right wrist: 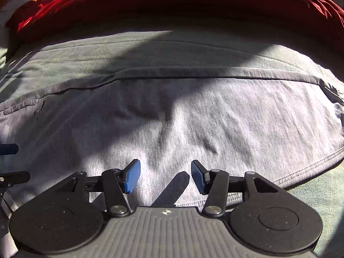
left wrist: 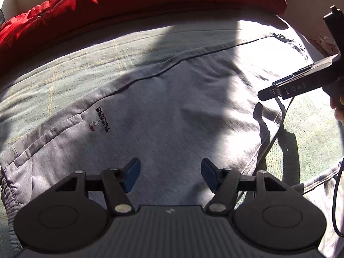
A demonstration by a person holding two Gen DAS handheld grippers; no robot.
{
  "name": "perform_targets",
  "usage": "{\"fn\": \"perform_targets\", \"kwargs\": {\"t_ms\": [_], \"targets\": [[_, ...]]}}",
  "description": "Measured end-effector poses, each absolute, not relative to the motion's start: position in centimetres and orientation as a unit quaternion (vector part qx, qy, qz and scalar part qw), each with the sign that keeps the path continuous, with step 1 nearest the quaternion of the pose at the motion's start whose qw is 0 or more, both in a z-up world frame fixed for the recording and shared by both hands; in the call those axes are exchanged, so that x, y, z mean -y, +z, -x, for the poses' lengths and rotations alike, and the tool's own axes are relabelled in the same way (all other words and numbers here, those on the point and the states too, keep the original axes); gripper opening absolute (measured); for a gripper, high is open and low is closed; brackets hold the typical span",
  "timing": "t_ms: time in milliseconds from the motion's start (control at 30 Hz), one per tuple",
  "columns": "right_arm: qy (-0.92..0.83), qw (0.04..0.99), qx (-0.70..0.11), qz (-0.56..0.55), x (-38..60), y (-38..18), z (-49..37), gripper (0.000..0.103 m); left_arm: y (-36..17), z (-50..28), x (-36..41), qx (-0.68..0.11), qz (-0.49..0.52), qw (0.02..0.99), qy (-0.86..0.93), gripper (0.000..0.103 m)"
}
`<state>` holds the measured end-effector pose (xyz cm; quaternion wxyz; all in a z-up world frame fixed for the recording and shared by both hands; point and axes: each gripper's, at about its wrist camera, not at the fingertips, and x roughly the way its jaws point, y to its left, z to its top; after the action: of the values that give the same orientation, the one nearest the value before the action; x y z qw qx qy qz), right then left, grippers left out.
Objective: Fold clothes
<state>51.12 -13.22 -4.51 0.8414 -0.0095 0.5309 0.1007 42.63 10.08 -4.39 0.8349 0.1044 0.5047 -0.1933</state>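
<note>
Nearest in the left wrist view: left tool (left wrist: 171,175), blue pads apart, nothing between them, hovering over the grey sweatpants (left wrist: 172,111). Likewise in the right wrist view: right tool (right wrist: 165,176), pads apart and empty, casting finger shadows onto the cloth just below, so probably close above it without pressing. Both angled steeply down at the fabric, likely placed so as to pick a fresh hold for the next fold.

Sweatpants spread flat across a pale green bedsheet (left wrist: 53,71), looking already doubled lengthwise, one leg over the other, judging by the long edge line (left wrist: 163,68) running along the far side. Waistband gathers (left wrist: 8,193) at the left edge, pocket slit (left wrist: 49,133) and small printed logo (left wrist: 101,120) beside it; hem with stitching (right wrist: 311,167) off to the right. Laid out smooth apparently to let a clean crosswise fold follow; some soft wrinkles in mid-cloth still to flatten.

Right tool also visible from the left wrist view at the right border (left wrist: 301,86), with a thin dark cable (left wrist: 337,182) hanging below it, trailing over the sheet near the hem; possible snag if dragged across the cloth.

Farther back: red blanket (left wrist: 129,4) bunched along the far side of the bed, just beyond the sweatpants, leaving little spare room to slide the garment that way. Strong sun patches and hard shadows over everything, hiding fine detail in the dark bands.
</note>
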Motion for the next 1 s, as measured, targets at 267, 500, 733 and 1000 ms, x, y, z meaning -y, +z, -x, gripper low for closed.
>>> {"fn": "perform_targets", "kwargs": {"t_ms": [267,500,733,1000], "targets": [[0.085,0.854,-0.513,-0.009,16.7,-1.9,-47.3,0.06,-4.2,-40.9,-9.9,-0.531,-0.104,0.822,-0.178,0.064],[0.082,0.856,-0.507,-0.056,18.3,-1.8,-45.1,0.06,-3.9,-43.0,-4.3,-0.491,-0.083,0.84,-0.217,0.065],[0.076,0.856,-0.507,-0.065,20.3,-1.9,-43.8,0.06,-5.8,-42.2,-1.2,-0.523,-0.019,0.806,-0.276,0.068],[0.064,0.854,-0.505,-0.11,23.0,-1.8,-44.2,0.061,-4.4,-45.3,-3.2,-0.517,0.001,0.83,-0.212,0.067]]}}
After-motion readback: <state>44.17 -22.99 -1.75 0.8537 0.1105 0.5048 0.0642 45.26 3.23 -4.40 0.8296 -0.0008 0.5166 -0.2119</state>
